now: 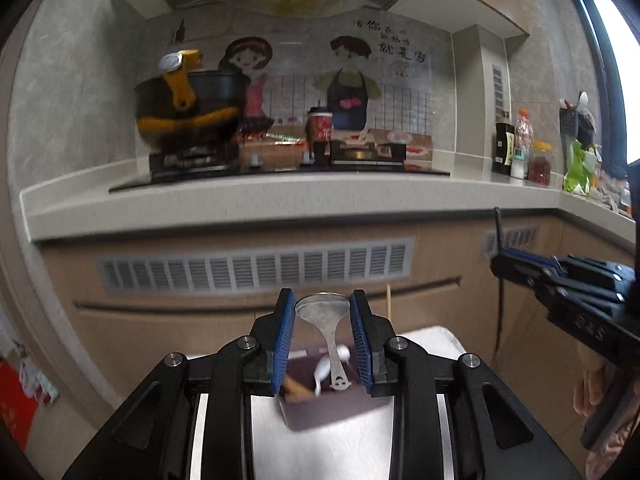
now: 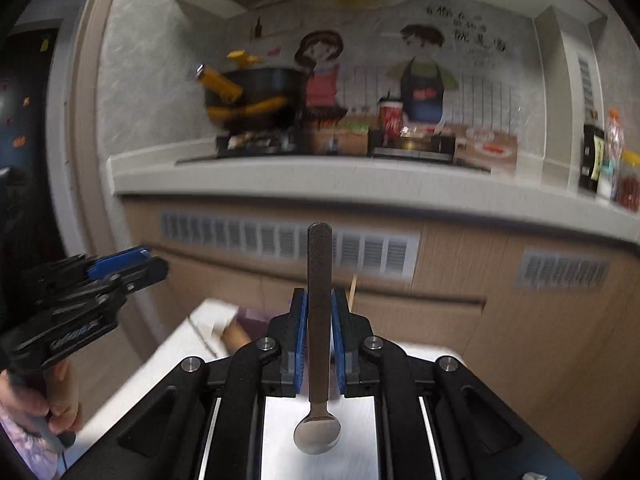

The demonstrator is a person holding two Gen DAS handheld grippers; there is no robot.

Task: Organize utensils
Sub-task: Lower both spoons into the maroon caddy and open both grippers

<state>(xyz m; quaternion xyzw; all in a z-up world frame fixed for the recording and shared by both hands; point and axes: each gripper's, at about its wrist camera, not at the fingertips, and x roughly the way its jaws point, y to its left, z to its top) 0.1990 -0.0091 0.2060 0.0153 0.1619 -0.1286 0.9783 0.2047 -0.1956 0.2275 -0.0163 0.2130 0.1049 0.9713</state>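
My left gripper [image 1: 322, 312] is shut on a small metal spoon [image 1: 325, 320], pads on the bowl's edges, bowl up and handle hanging down. Below it a dark purple holder [image 1: 316, 408] holds a white spoon [image 1: 322, 372] and a wooden handle [image 1: 296, 390]. My right gripper [image 2: 319, 312] is shut on a dark-handled spoon [image 2: 319, 304], handle upright, metal bowl [image 2: 317, 434] at the bottom near the camera. The right gripper shows at the right of the left wrist view [image 1: 560, 280]; the left gripper shows at the left of the right wrist view [image 2: 92, 280].
A kitchen counter [image 1: 280, 196] runs across ahead, with a stove, a black pot [image 1: 188, 108] and a red cup [image 1: 319, 126]. Bottles and jars [image 1: 520, 148] stand at its right. A white surface [image 2: 176, 344] carries the holder. A thin wooden stick [image 1: 388, 300] stands behind.
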